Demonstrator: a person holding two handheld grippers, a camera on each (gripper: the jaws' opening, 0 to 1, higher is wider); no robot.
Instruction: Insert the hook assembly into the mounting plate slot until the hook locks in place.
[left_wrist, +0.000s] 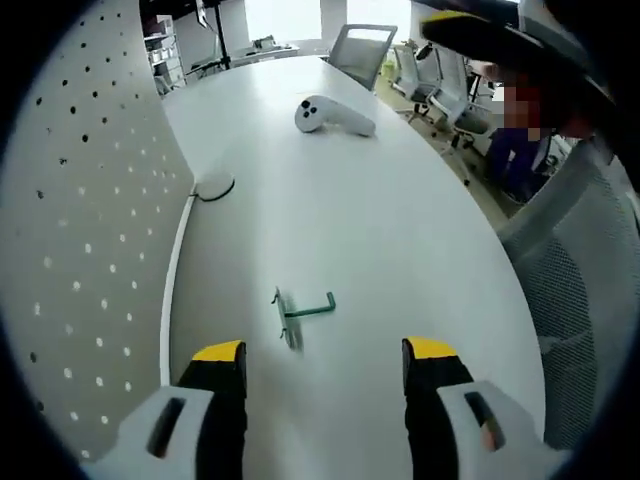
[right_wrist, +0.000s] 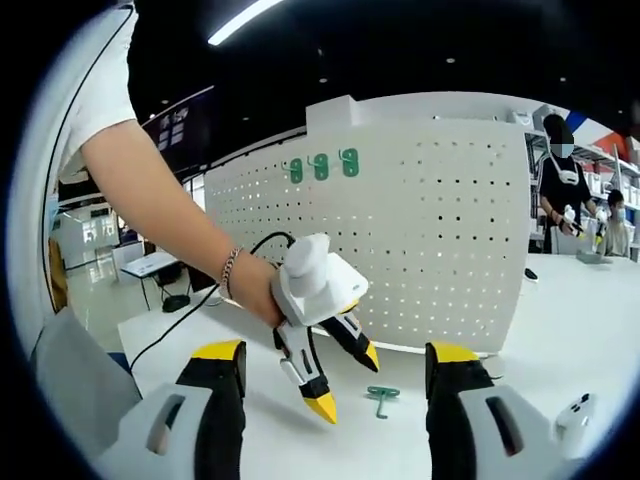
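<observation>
Standing upright along one edge of the white table (left_wrist: 400, 230): the white perforated mounting plate (right_wrist: 400, 230), three green hooks (right_wrist: 321, 166) already hanging in a row near its top. Lying flat on the table just before the plate's foot — the green hook assembly (left_wrist: 298, 312), untouched, bare tabletop all around it. Resting farther along the table, well beyond the hook assembly: a white handheld controller (left_wrist: 332, 116). Hovering above the hook assembly, the left gripper (right_wrist: 343, 378), jaws spread and grasping nothing. Hanging back from the plate, the right gripper (right_wrist: 335, 370), jaws parted wide and empty too. No readable writing anywhere.
</observation>
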